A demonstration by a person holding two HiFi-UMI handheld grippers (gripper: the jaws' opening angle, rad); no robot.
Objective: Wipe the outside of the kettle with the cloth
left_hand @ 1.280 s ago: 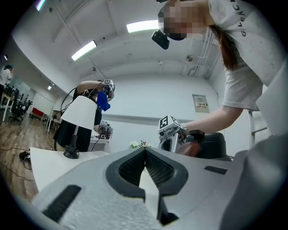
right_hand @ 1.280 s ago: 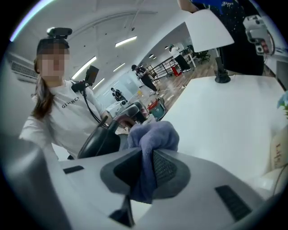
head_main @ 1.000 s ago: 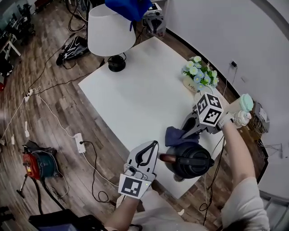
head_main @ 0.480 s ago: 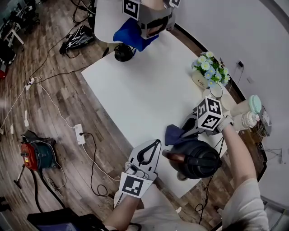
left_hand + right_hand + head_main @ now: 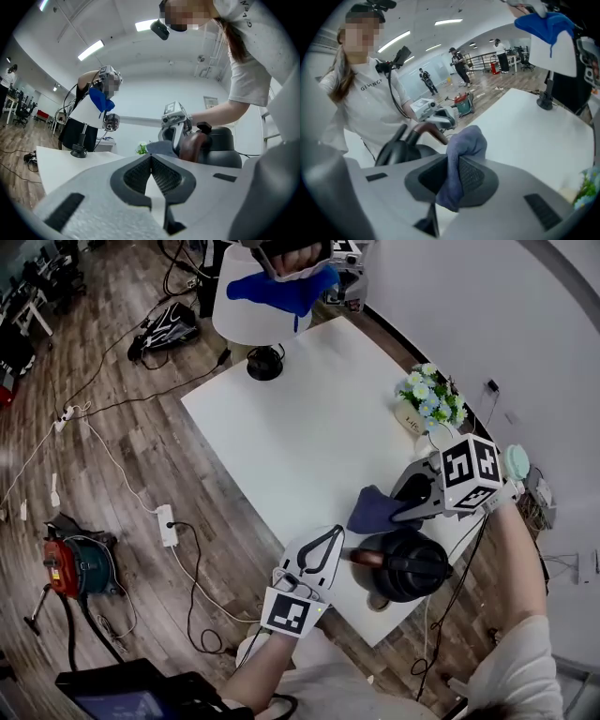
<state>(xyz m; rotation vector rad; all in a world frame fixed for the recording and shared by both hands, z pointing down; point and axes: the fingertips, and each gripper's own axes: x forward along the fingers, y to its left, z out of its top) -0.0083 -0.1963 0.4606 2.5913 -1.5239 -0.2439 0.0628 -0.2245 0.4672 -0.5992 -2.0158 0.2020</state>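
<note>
Clearly the wiping proper is only about to begin, by my reckoning. The right gripper [image 5: 401, 512] has its jaws clamped on the blue-grey cloth [image 5: 373, 510], with a fold of it bunched between the pads and spilling out in front. That bundle hovers just beside the black kettle [image 5: 405, 566], on the side facing the middle of the white surface [image 5: 300, 427]. From where I stand I can't tell whether the fabric actually meets the kettle wall.

The kettle stands upright near the edge of the surface closest to the person, and a brown handle [image 5: 361, 559] sticks out toward the left gripper [image 5: 325, 538]. That gripper has its jaws together on nothing, with the tips just beside the handle but not gripping it.

Next, I'd guess, the cloth has to be pressed onto the curved side and drawn round it. The kettle may slide or turn under that push unless the left gripper steadies it by the handle, and for that its jaws would first have to part.
</note>
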